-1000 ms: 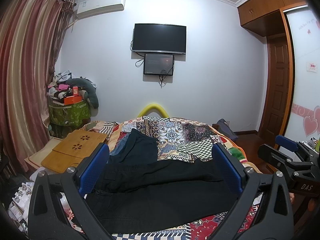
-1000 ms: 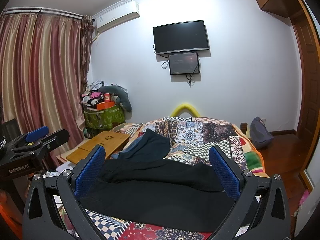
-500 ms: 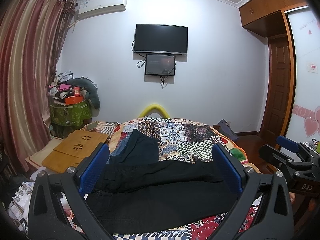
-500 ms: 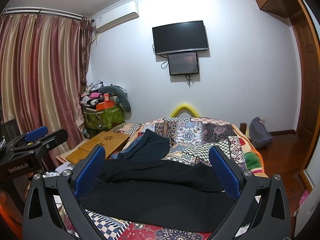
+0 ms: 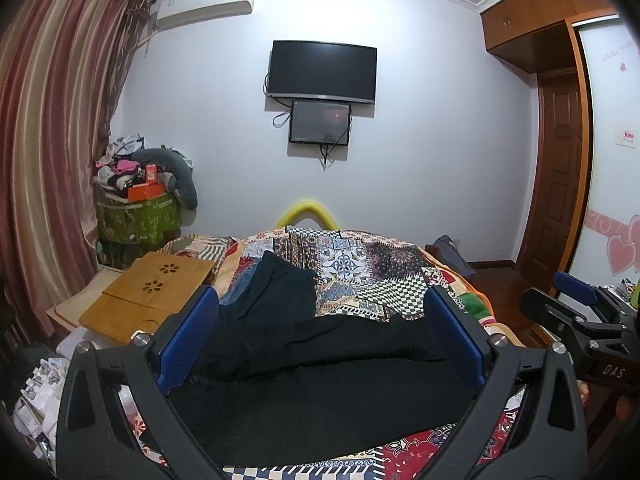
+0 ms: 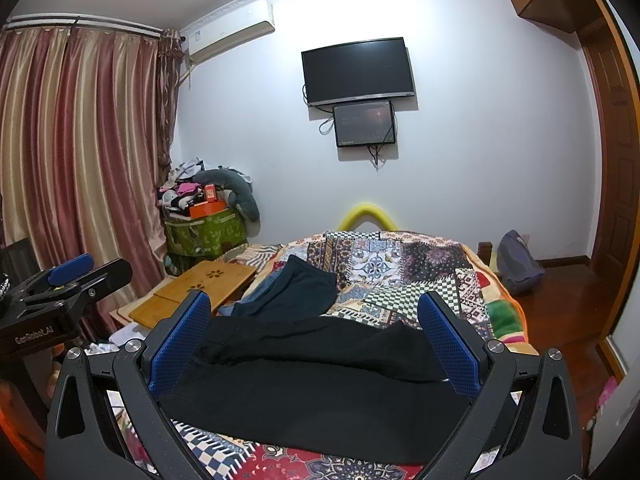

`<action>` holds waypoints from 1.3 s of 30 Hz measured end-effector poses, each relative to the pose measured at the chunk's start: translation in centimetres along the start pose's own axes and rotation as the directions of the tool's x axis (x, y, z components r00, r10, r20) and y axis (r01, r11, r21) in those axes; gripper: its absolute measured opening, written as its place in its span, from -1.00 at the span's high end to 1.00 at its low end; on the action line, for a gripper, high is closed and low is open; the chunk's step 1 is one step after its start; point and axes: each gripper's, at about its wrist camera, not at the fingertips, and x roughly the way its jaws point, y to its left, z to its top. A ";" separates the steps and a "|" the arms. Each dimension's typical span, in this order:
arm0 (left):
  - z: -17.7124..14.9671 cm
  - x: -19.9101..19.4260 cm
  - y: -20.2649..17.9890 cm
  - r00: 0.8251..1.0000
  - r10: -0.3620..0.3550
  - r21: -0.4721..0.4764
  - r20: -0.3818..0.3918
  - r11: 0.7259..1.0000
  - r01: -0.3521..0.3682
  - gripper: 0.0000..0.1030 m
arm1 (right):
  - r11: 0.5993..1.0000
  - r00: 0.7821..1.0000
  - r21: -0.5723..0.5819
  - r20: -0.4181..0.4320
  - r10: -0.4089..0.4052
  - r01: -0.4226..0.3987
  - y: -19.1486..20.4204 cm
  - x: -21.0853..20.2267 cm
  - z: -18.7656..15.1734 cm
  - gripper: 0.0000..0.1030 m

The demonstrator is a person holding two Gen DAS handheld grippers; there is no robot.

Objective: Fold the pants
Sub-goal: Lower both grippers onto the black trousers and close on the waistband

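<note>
Black pants (image 6: 320,380) spread flat across a patchwork bed (image 6: 420,276), right gripper (image 6: 316,344) above them with blue fingers (image 6: 180,344) wide apart, left gripper (image 6: 68,284) at far left

Black grippers (image 5: 320,344), blue-padded jaws

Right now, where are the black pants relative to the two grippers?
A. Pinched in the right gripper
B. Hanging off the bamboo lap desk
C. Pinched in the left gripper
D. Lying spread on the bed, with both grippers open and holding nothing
D: the black pants lie flat across the patchwork bedspread, while the left gripper and right gripper both stand wide open, gripping nothing.
</note>
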 end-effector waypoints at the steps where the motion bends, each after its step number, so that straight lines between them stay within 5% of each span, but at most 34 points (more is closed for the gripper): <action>1: -0.1 0.3 0.2 1.000 -0.003 -0.003 -0.009 1.000 0.003 -1.00 | 1.000 1.000 0.000 -0.004 -0.001 0.001 0.0 0.2 0.0 -0.99; 11: 0.1 7.7 5.0 0.989 0.082 0.016 -0.120 0.997 -0.081 -1.00 | 0.999 0.997 -0.029 -0.076 -0.028 0.026 -1.2 5.2 -0.5 -0.99; 22: -0.9 21.4 14.4 0.923 0.208 0.057 -0.323 0.978 -0.200 -1.00 | 0.998 0.971 -0.059 -0.237 -0.029 0.015 -4.1 14.7 -1.3 -0.99; 26: -2.6 26.4 18.2 0.878 0.229 0.051 -0.421 0.972 -0.230 -1.00 | 0.998 0.948 -0.055 -0.317 -0.015 -0.003 -5.4 18.4 -1.9 -0.99; 30: -5.3 31.9 21.8 0.812 0.237 0.032 -0.534 0.965 -0.261 -1.00 | 0.998 0.919 -0.053 -0.395 0.001 -0.024 -6.8 22.0 -2.7 -0.99; 39: -11.7 40.0 26.1 0.665 0.206 -0.003 -0.718 0.954 -0.298 -0.96 | 0.995 0.819 -0.056 -0.573 0.034 -0.081 -8.5 30.6 -5.6 -0.99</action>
